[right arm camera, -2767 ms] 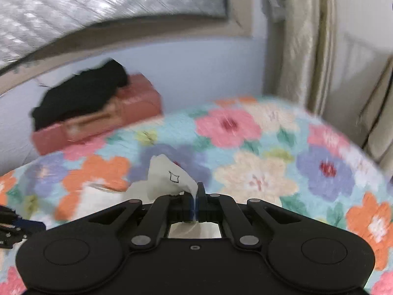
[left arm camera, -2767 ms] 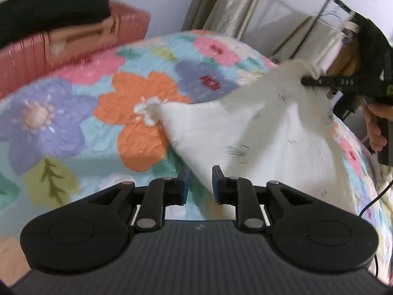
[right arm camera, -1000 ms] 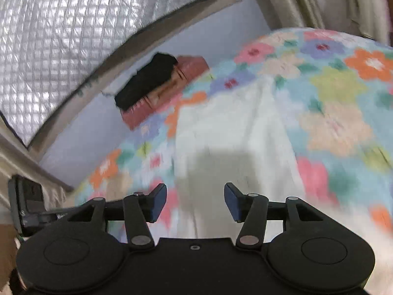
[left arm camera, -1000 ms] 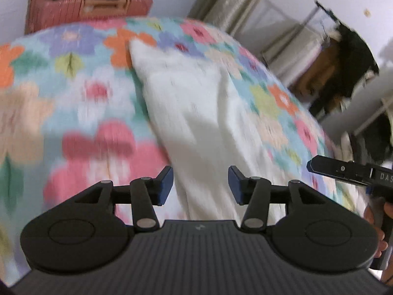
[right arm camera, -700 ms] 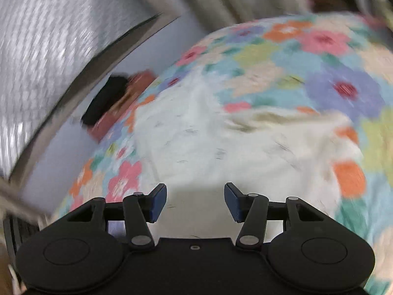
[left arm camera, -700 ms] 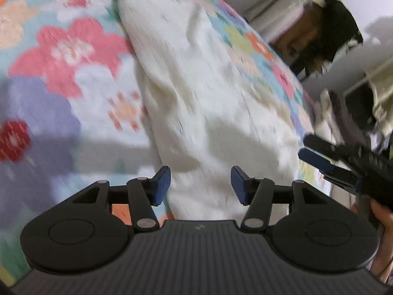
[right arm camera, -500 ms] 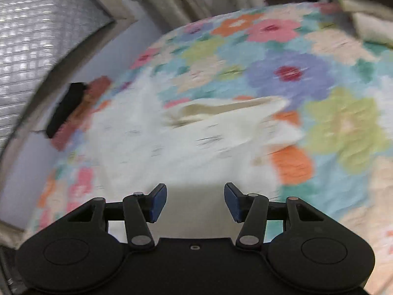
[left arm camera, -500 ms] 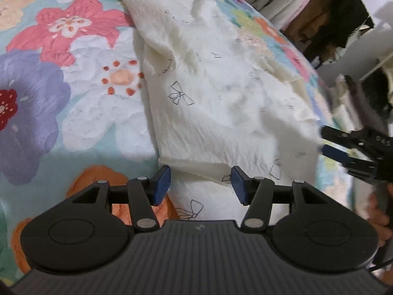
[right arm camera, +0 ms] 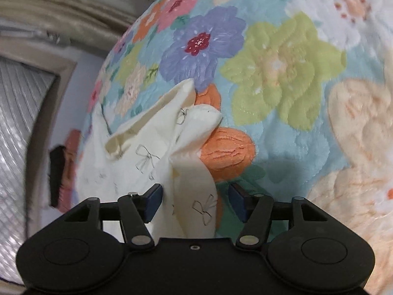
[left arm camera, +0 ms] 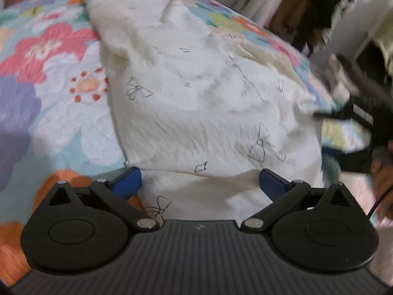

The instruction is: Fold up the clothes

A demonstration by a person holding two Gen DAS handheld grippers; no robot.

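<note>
- We note the cream garment (left arm camera: pixel 196 103) lying on the floral bedspread (left arm camera: pixel 49 78), one layer doubled over, corners still loose
- Left gripper (left arm camera: pixel 199 179): jaws opening over the folded edge, pads clear of cloth
- Right gripper (right arm camera: pixel 195 202): jaws opening astride a loose flap
- We judge one fold done, more remaining

A cream-white, soft crinkled-cotton garment printed with small black line-drawn bows (left arm camera: pixel 196 103) lies spread on the floral quilted bedspread (left arm camera: pixel 56 78), folded over so that one layer rests on another with a straight folded edge across its near end. It is rumpled, not flat. Seen from the right wrist, one corner (right arm camera: pixel 196 120) curls up loosely, showing a plain cream inner face.
</note>
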